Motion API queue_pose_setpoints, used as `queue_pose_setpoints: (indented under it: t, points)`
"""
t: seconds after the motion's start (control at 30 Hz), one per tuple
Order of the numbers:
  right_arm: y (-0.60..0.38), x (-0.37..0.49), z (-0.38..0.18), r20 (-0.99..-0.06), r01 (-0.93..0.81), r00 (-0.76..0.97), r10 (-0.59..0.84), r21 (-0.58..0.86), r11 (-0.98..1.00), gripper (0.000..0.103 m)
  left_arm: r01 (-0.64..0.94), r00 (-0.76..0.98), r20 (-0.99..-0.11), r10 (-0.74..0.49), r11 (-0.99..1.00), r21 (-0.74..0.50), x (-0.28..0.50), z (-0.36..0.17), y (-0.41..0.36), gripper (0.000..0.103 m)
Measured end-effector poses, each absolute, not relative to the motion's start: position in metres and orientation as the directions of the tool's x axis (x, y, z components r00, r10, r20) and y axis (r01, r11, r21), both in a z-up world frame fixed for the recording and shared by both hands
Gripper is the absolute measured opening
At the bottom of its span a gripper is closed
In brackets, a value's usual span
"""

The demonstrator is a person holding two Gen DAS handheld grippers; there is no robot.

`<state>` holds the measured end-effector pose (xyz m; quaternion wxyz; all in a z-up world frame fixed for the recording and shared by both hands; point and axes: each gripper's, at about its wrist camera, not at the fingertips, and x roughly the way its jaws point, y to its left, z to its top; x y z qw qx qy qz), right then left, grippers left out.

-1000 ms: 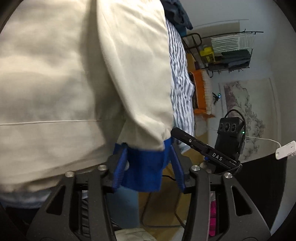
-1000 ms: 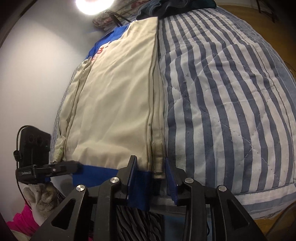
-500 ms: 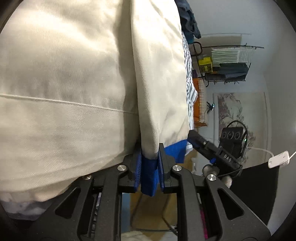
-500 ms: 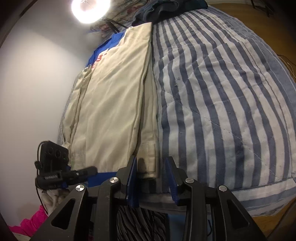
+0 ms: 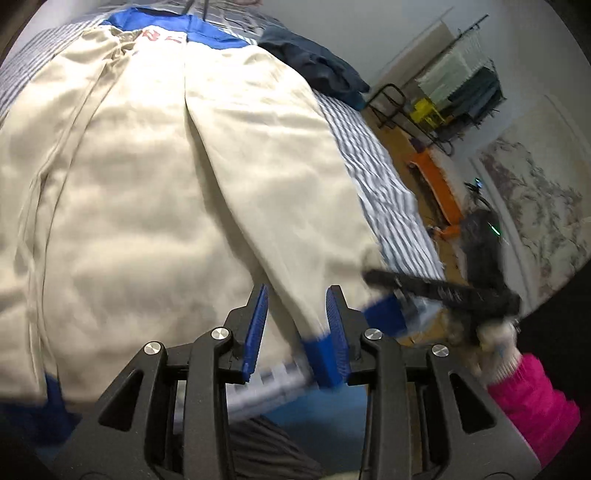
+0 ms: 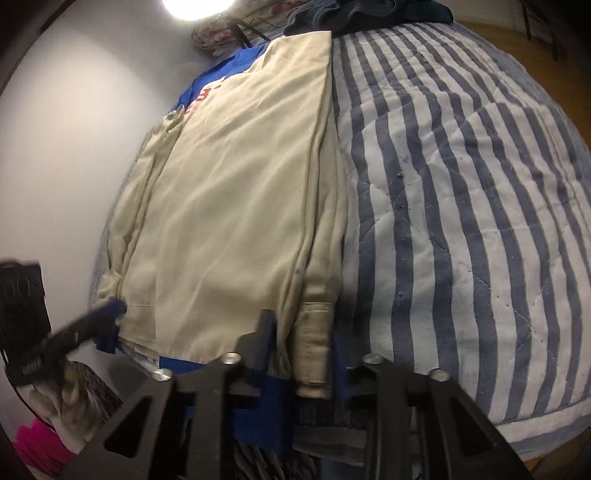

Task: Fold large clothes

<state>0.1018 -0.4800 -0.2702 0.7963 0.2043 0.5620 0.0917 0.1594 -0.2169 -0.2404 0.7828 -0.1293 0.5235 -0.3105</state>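
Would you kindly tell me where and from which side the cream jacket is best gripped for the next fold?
Grip the jacket at its blue hem, coming from the near bed edge: it lies flat and lengthwise, sleeves folded in, so the hem is its nearest free edge.

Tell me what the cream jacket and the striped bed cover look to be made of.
Cream jacket: looks like woven cotton or a cotton blend, matte, with soft creases and stitched seams; blue trim at its collar end. Striped bed cover: seemingly quilted cotton, matte, with stitch lines puckering the blue and white stripes. The exact fibre cannot be told.
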Motion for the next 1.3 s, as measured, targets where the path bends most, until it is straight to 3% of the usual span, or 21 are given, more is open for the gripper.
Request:
queue_pose_setpoints:
  t: [0.03, 0.13, 0.27, 0.4, 0.63, 1.03, 1.3]
  points:
    - [-0.48, 0.101, -0.267, -0.854, 0.086, 0.357, 0.378, 0.433, 0.897, 0.015, 0.354, 0.277, -0.757, -0.592, 0.795, -0.492, 0.163, -0.242, -0.224, 0.032]
    - [-0.482, 0.097, -0.252, -0.833, 0.083, 0.396, 0.387, 0.452, 0.888, 0.011, 0.364, 0.284, -0.782, -0.554, 0.817, -0.447, 0.173, -0.254, -0.244, 0.032]
    - [-0.473, 0.098, -0.242, -0.849, 0.062, 0.406, 0.338, 0.395, 0.917, 0.01, 0.417, 0.283, -0.85, -0.445, 0.855, -0.309, 0.173, -0.29, -0.265, 0.032]
    - [-0.46, 0.102, -0.238, -0.868, 0.047, 0.407, 0.285, 0.331, 0.942, 0.009, 0.461, 0.325, -0.848, -0.419, 0.853, -0.244, 0.166, -0.294, -0.269, 0.032]
    - [-0.419, 0.11, -0.218, -0.893, -0.026, 0.429, 0.138, 0.14, 0.99, 0.009, 0.313, 0.249, -0.795, -0.553, 0.823, -0.475, 0.178, -0.275, -0.219, 0.032]
    - [-0.305, 0.12, -0.168, -0.84, -0.306, 0.542, -0.007, -0.205, 0.93, 0.008, 0.156, 0.439, -0.678, -0.589, 0.794, -0.588, 0.158, -0.218, -0.072, 0.032]
    - [-0.201, 0.137, -0.193, -0.861, -0.506, 0.505, 0.06, -0.239, 0.829, 0.008, 0.017, 0.546, -0.649, -0.53, 0.782, -0.623, 0.151, -0.208, 0.017, 0.032]
